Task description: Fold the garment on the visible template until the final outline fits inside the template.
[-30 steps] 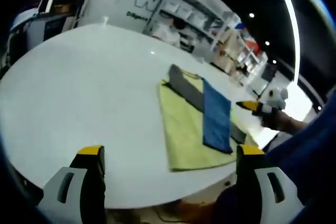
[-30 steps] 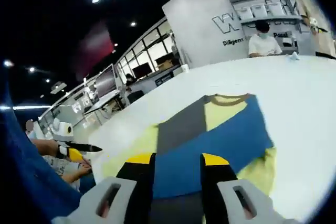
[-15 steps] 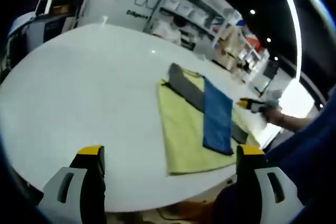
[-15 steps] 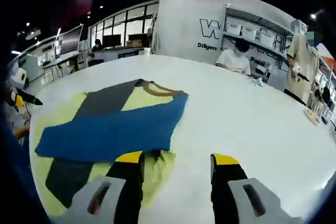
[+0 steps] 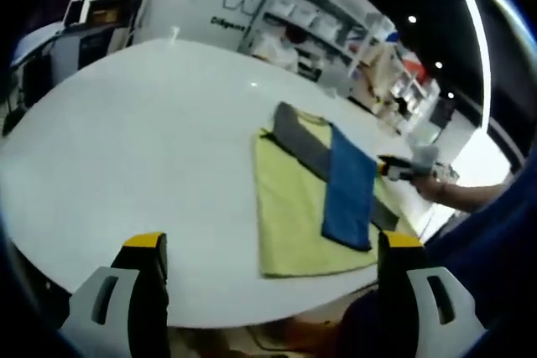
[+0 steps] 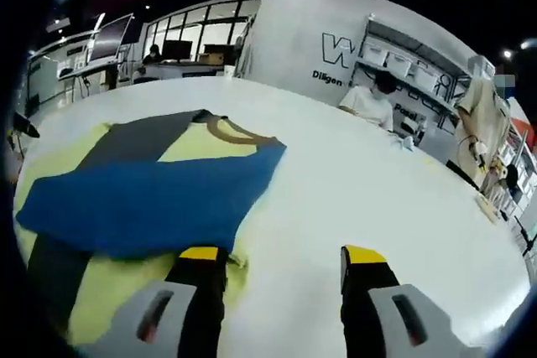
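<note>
A colour-block shirt [image 5: 346,186] with grey, blue and yellow panels lies folded on the round white table [image 5: 134,140]. Under it spreads a yellow-green rectangle [image 5: 289,224], which looks like the template. My left gripper [image 5: 272,242] hangs open at the table's near edge, well short of the cloth. A hand holds my right gripper [image 5: 401,168] at the shirt's right side. In the right gripper view the shirt [image 6: 143,207] shows its brown collar [image 6: 231,132]. My right gripper [image 6: 282,254] is open and holds nothing, its left jaw over the cloth's near edge.
A seated person [image 6: 369,102] and white shelves [image 6: 419,56] stand beyond the table's far rim. Desks with monitors [image 6: 113,39] line the back left. A blue sleeve [image 5: 487,249] fills the right side of the left gripper view. Bare tabletop [image 6: 377,199] stretches right of the shirt.
The right gripper's jaws have spread wider than a second ago, and its view has swung to the shirt's side edge. The left gripper view has hardly shifted.
</note>
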Available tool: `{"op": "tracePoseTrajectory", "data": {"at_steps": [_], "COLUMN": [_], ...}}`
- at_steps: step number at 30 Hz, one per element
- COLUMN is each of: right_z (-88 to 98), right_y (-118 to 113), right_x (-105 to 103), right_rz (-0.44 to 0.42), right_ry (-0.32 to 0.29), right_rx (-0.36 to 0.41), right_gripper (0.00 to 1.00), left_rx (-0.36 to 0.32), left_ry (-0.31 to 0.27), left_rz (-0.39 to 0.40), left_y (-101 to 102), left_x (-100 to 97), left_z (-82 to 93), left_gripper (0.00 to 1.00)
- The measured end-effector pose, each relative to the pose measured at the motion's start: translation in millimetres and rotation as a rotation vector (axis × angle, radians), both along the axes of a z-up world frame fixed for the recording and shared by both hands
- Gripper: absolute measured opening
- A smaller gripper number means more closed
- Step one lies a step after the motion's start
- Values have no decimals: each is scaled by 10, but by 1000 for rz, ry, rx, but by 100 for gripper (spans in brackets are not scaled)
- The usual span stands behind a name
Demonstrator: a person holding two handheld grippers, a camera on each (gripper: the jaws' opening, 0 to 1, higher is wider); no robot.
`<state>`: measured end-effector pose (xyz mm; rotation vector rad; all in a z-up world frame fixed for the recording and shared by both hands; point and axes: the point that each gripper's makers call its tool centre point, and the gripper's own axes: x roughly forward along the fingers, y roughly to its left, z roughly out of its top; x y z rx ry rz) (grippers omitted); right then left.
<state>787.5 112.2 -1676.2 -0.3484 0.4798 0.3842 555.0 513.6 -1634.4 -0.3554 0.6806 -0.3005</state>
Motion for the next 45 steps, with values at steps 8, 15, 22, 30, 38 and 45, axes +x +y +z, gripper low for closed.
{"op": "tracePoseTrajectory", "data": {"at_steps": [8,15,22,30,38,45], "right_z": [11,34,59,118,342,356], "right_y": [-195,-293,-382,-599,-428,-243], "right_x": [39,-30,-124,-315,-799,-1354], "right_rz": [3,8,-22,-108,-125,-77], "right_ry": [-23,-18,0,9,80,208], "right_rx": [-23,-45,-41,-18,326,527], "right_gripper": [55,54,51,46,40,40], "left_rx": [7,4,-6,-14,-35,-64], "left_ry": [2,4,-8,-17,-22,-19], "left_rz": [9,-2,-13,-23,-36,-79], "left_y": [-50,-108,-139,-106,-82,-134], "left_x": [13,17,29,-10,-4,37], "left_z": [12,-24,-10,-7,-34,-53], "left_gripper": [99,99,99,99,97,94]}}
